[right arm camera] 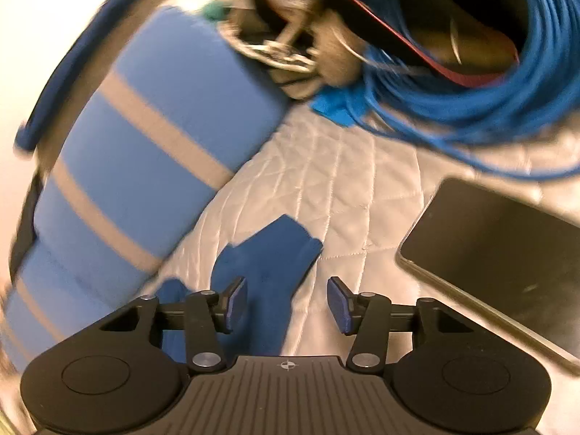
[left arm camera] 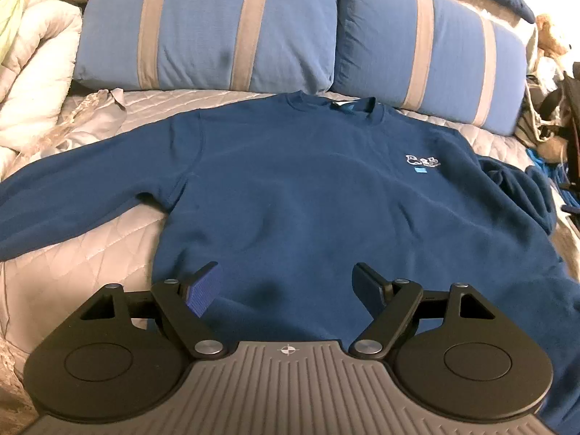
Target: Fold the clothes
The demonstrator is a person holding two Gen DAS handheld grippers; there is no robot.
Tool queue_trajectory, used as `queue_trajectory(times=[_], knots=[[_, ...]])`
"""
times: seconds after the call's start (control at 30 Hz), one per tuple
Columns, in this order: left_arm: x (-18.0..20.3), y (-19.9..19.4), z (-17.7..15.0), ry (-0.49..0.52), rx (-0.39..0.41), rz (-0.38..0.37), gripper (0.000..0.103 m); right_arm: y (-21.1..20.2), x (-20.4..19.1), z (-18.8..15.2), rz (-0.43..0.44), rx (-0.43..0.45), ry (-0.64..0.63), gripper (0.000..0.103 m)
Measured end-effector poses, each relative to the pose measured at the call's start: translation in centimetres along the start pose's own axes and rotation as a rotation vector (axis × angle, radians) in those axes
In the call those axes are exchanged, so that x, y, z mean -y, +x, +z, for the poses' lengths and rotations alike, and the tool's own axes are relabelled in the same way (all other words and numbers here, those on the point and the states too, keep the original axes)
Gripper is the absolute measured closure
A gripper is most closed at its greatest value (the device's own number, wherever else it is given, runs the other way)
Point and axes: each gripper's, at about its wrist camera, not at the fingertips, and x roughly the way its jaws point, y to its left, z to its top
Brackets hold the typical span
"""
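A dark blue sweatshirt lies face up and spread out on the quilted bed, collar toward the pillows, with a small white logo on the chest. Its left sleeve stretches out to the left; the other sleeve is bunched at the right. My left gripper is open and empty, just above the sweatshirt's lower body. In the right wrist view my right gripper is open and empty above the sleeve cuff, which lies on the quilt between the fingers and slightly left.
Two blue pillows with grey stripes line the head of the bed. A white duvet is piled at left. In the right wrist view a dark phone lies on the quilt, with coiled blue cable and clutter beyond.
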Motion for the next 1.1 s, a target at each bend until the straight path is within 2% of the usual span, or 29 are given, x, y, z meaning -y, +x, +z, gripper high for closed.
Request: queue_trajectory(times=[0.13, 0.27, 0.43, 0.53, 0.7, 0.9, 1.1], knots=[[0.0, 0.0, 0.0, 0.004, -0.004, 0.005, 0.024, 3.0, 1.1, 0.5, -0.006, -0.015, 0.081, 0.055], [0.2, 0.2, 0.1, 0.008, -0.008, 0.012, 0.024, 4.4, 1.1, 0.7, 0.013, -0.024, 0.107, 0.057], [0.3, 0.3, 0.1, 0.015, -0.012, 0.019, 0.024, 6.0, 0.8, 1.3, 0.009, -0.061, 0.111, 0.088], [0.4, 0.3, 0.1, 0.018, -0.016, 0.025, 0.024, 6.1, 0.0, 1.9, -0.010, -0.052, 0.065, 0.091], [0.6, 0.4, 0.1, 0.022, -0.017, 0.035, 0.024, 4.4, -3.8, 4.5, -0.042, 0.042, -0.112, 0.092], [0.7, 0.2, 0.1, 0.018, -0.014, 0.040, 0.024, -1.5, -8.3, 9.9, -0.066, 0.243, -0.253, 0.093], [0.4, 0.2, 0.1, 0.011, -0.010, 0.026, 0.024, -8.8, -6.0, 13.2, -0.136, 0.396, -0.289, 0.093]])
